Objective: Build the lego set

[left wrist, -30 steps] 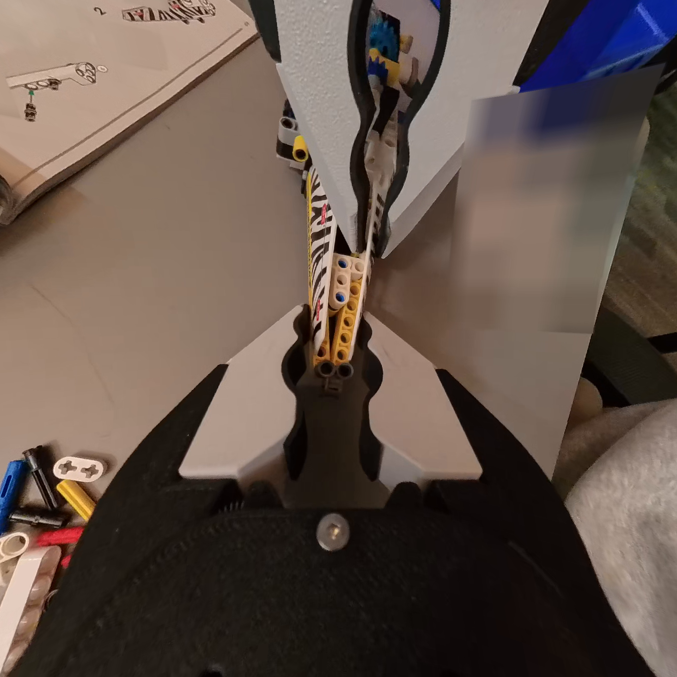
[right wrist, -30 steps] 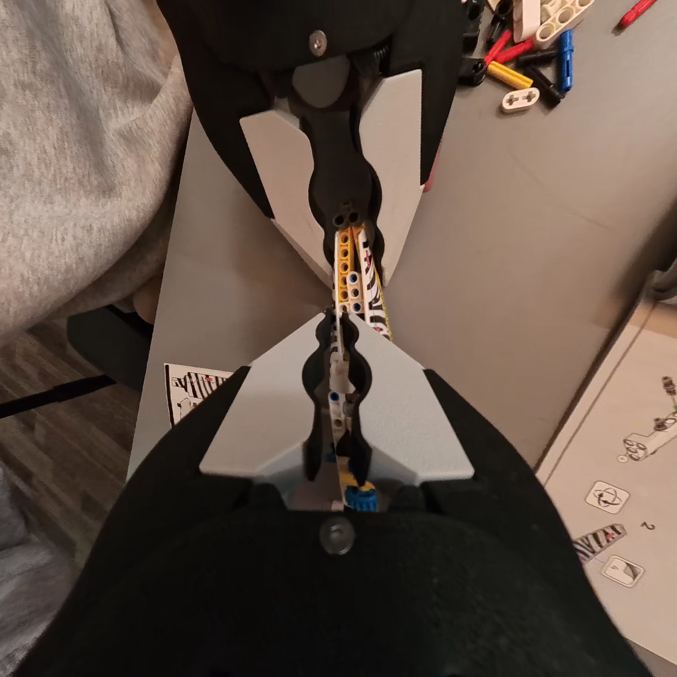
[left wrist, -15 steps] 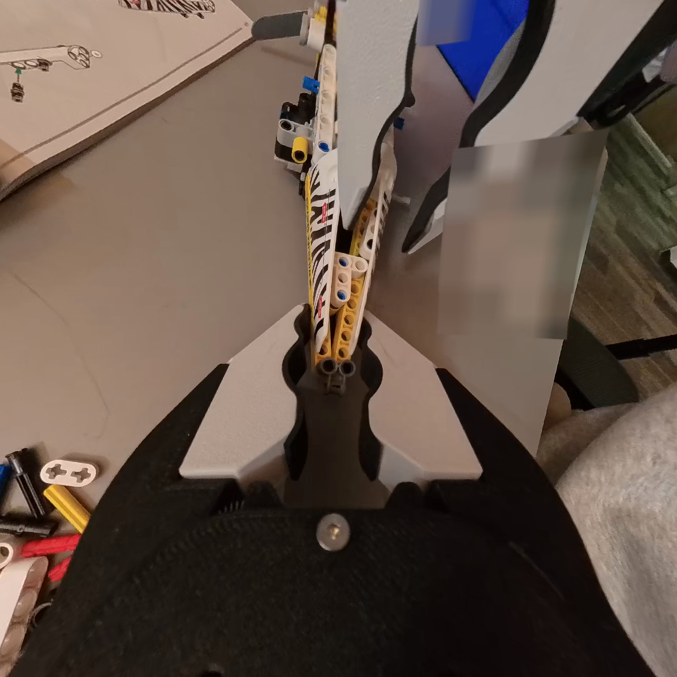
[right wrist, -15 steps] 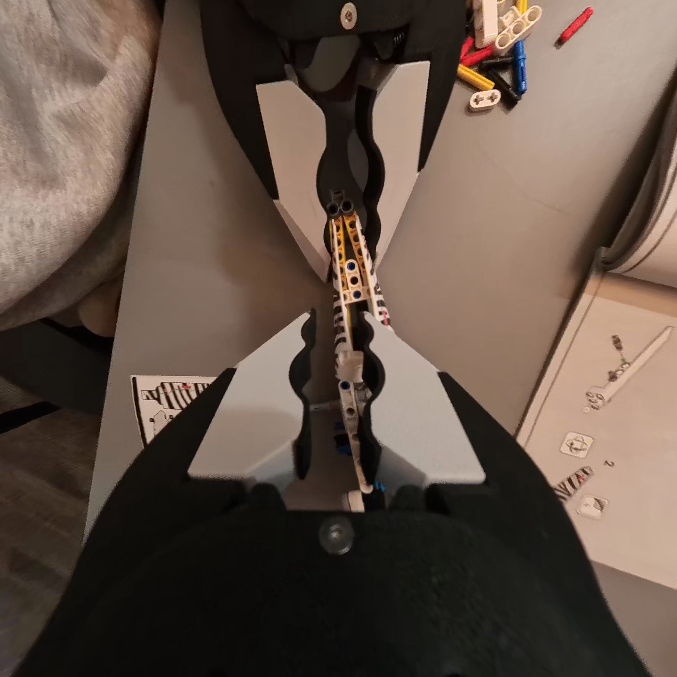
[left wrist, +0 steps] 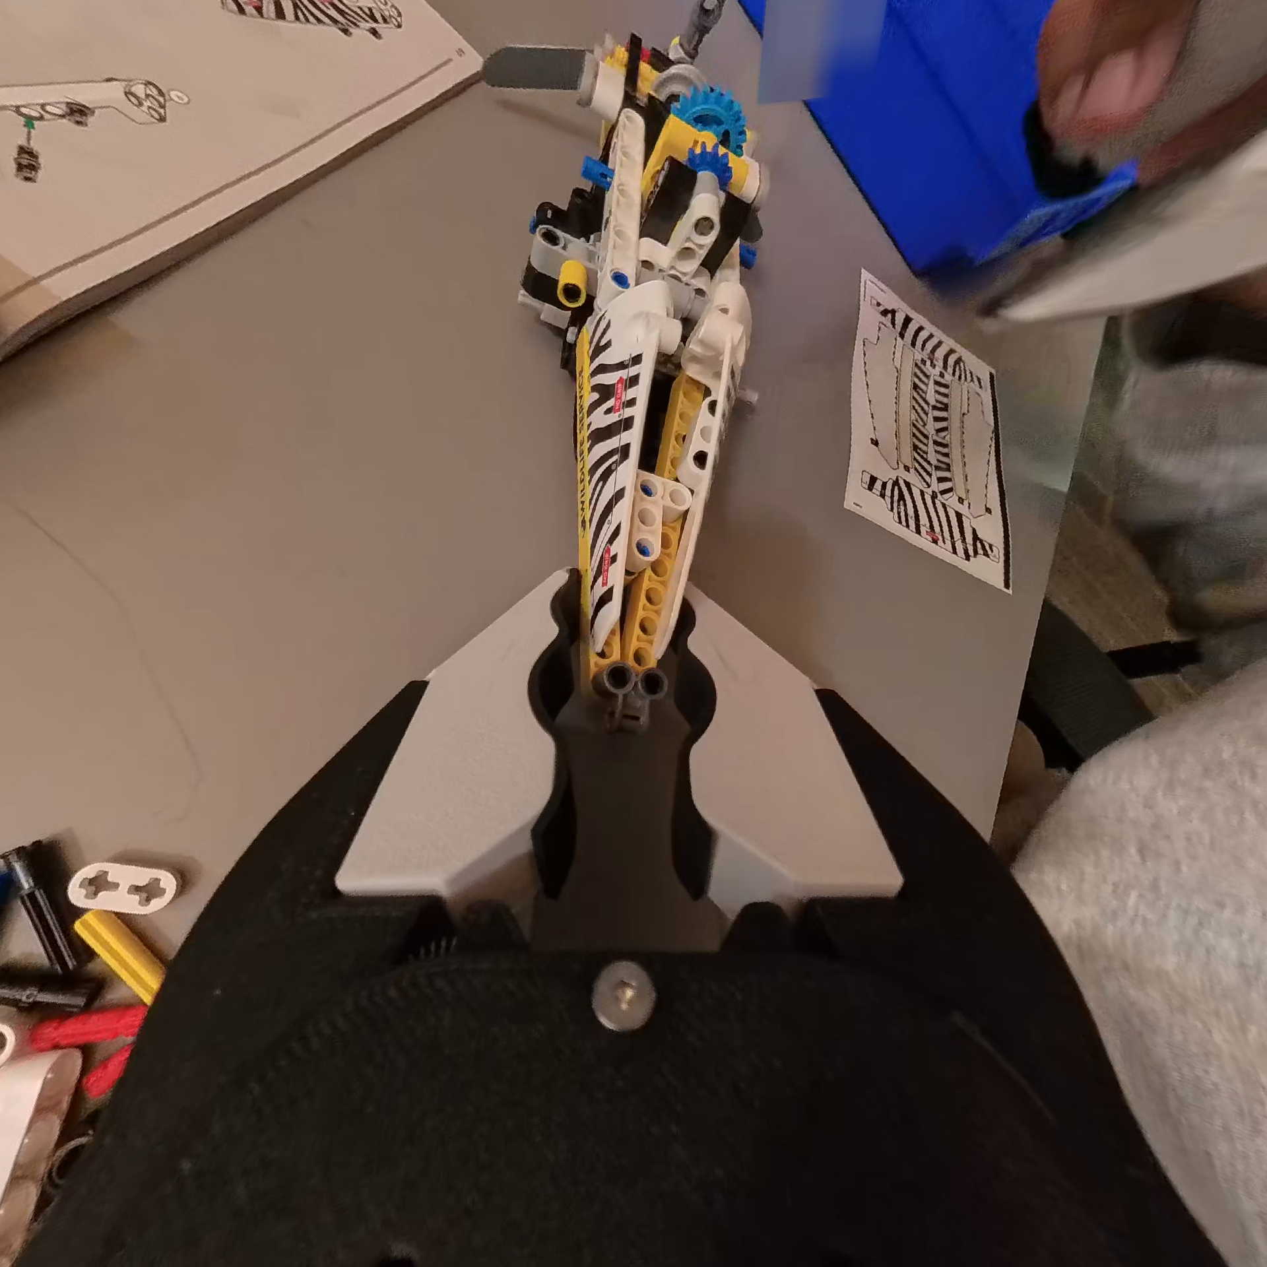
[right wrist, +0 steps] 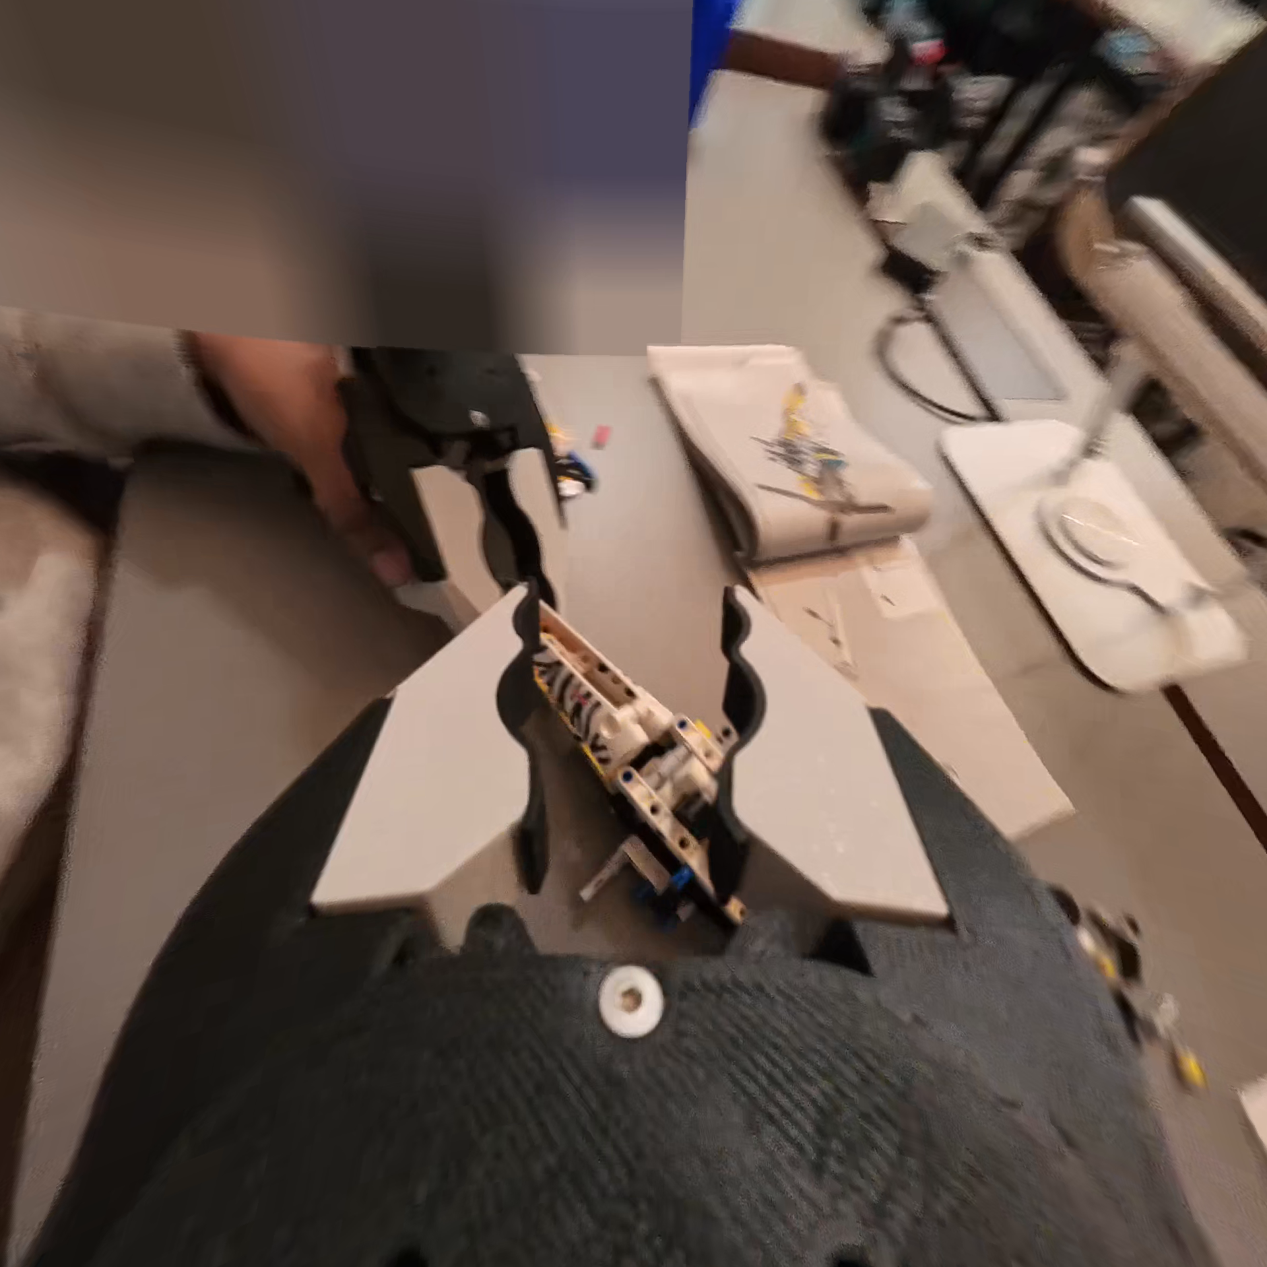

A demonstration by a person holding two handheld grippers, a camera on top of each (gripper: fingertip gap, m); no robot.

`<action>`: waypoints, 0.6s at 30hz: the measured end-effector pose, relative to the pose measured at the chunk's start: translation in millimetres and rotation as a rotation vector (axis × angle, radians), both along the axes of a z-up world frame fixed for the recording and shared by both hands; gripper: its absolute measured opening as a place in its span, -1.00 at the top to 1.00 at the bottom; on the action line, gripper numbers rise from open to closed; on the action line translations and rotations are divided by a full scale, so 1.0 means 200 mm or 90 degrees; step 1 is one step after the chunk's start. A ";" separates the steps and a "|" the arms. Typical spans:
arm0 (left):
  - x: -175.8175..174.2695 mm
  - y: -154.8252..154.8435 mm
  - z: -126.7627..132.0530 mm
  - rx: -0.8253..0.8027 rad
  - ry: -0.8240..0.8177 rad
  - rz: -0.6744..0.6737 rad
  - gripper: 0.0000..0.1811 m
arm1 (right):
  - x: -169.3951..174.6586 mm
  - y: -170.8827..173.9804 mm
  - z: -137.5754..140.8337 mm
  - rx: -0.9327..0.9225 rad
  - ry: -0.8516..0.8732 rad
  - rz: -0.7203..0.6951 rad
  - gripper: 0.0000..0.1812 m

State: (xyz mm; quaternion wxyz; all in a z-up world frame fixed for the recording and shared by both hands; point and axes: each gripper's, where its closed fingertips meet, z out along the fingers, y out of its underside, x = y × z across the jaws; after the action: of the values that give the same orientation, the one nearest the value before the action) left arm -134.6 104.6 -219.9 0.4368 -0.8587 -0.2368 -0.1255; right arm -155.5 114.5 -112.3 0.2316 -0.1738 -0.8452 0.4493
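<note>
The lego model (left wrist: 644, 384) is a long white and yellow build with zebra stripes and blue gears at its far end. My left gripper (left wrist: 627, 607) is shut on the model's narrow tail, and the far end is down by the grey table (left wrist: 343, 445). My right gripper (right wrist: 627, 603) is open and empty, and this view is blurred by motion. The model (right wrist: 617, 727) shows below and between its spread jaws, not touching them. The left gripper (right wrist: 524, 569) and a hand show beyond it. The right gripper (left wrist: 1124, 254) is a blur at the top right.
An open instruction booklet (left wrist: 171, 137) lies at the far left. A zebra sticker sheet (left wrist: 925, 432) lies right of the model near the table edge. Loose pins and beams (left wrist: 89, 939) lie at the near left. A blue bin (left wrist: 912, 137) stands at the back right. Left tips to right tips: about 11 centimeters.
My right gripper has opened, let go of the model's front end and pulled up and away. My left gripper has kept its hold on the tail.
</note>
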 end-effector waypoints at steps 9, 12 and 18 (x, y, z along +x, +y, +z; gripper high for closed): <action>0.00 0.00 0.01 0.018 -0.023 0.001 0.75 | 0.08 0.11 -0.20 -0.055 0.182 -0.325 0.50; 0.00 0.00 0.01 0.021 -0.031 -0.002 0.75 | 0.07 0.13 -0.25 0.056 0.241 -0.343 0.53; -0.01 -0.01 0.02 0.040 -0.062 0.009 0.75 | 0.02 0.13 -0.29 0.213 0.314 -0.322 0.58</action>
State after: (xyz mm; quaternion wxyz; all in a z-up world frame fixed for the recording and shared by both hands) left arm -137.2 103.4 -216.2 0.4524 -0.8357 -0.2596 -0.1717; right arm -151.9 140.1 -170.5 0.5566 -0.2233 -0.7561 0.2621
